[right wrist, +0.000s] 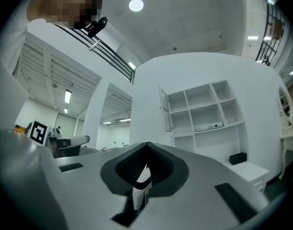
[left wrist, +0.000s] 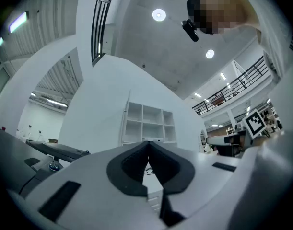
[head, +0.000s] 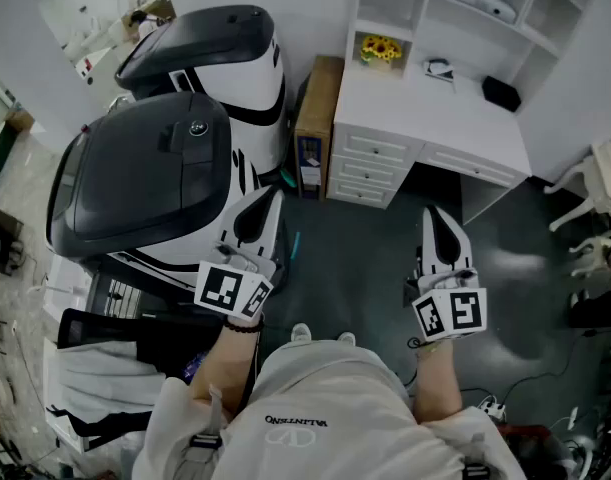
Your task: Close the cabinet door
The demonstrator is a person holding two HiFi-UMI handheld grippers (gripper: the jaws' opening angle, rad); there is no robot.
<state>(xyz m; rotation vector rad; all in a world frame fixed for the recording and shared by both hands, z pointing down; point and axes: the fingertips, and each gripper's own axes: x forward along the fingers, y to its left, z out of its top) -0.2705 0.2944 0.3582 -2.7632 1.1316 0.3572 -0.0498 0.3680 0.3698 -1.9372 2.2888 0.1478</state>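
A white shelf cabinet (right wrist: 204, 111) stands on a white desk (head: 440, 118) ahead of me. Its narrow door (right wrist: 164, 110) hangs open at the upper left compartment, seen nearly edge-on; in the left gripper view the door (left wrist: 125, 123) shows as a thin strip beside the shelves (left wrist: 148, 123). My left gripper (head: 268, 198) and right gripper (head: 432, 215) are held side by side at waist height, well short of the desk, tilted slightly up. The left gripper (left wrist: 147, 143) has its jaws together with nothing between them. The right gripper (right wrist: 147, 145) is likewise shut and empty.
Two large black-and-white machines (head: 155, 178) (head: 215, 58) stand at the left, close to my left gripper. A brown box (head: 317, 118) leans between them and the desk drawers (head: 370, 163). Sunflowers (head: 380, 48) and a black object (head: 501, 93) sit on the desk. A white chair (head: 595, 203) stands at the right.
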